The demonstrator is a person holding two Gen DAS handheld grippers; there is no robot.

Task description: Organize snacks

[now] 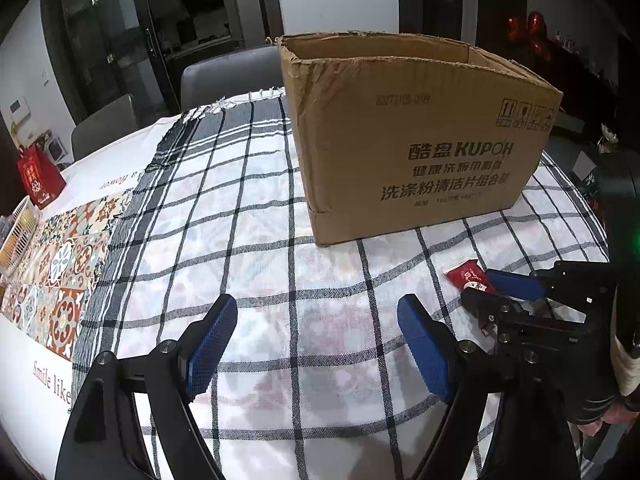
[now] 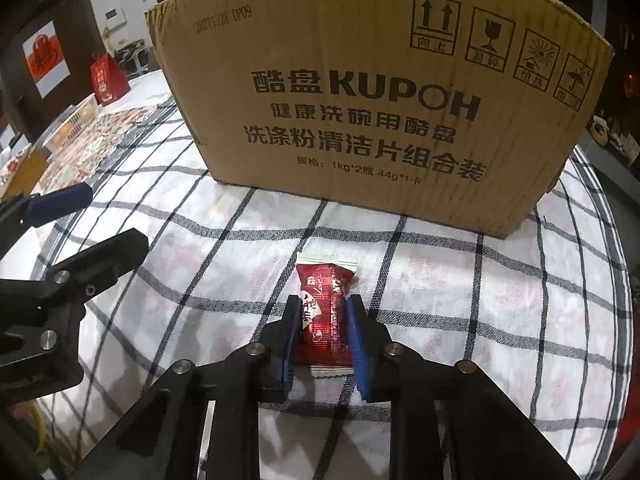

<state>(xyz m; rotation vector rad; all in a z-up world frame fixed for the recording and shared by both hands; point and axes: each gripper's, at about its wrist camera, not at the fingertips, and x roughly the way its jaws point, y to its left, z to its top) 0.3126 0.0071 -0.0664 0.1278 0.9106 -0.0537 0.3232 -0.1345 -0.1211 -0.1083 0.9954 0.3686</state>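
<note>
1. Basket (image 1: 16,236), white and slatted, sits far to the left of the cardboard box (image 1: 420,136), at the tabletop (image 1: 120,152) edge; its contents are not legible.
2. Red gift bag (image 1: 40,180) stands upright just beyond the basket, also well left of the box.
3. Patterned tile-print mat (image 1: 68,272) lies flat on the tabletop, left of the box, partly under the edge of the checked cloth (image 1: 248,248).
4. Checked cloth covers the tabletop under and in front of the box. The box stands upright on it, top open, printed side facing the cameras.
5. Left claw (image 1: 316,344) hovers in front of the box, to its left side. Its blue pads stand wide apart with only bare cloth between them; it holds nothing.
6. Red snack packet (image 2: 326,312) lies on the cloth in front of the box, near its right half. In the left wrist view only one end of it shows.
7. Right claw (image 2: 323,312) is in front of the box and to the right of the left claw. Its pads are closed against both long sides of the packet, which rests on the cloth, its far end projecting toward the box.
</note>
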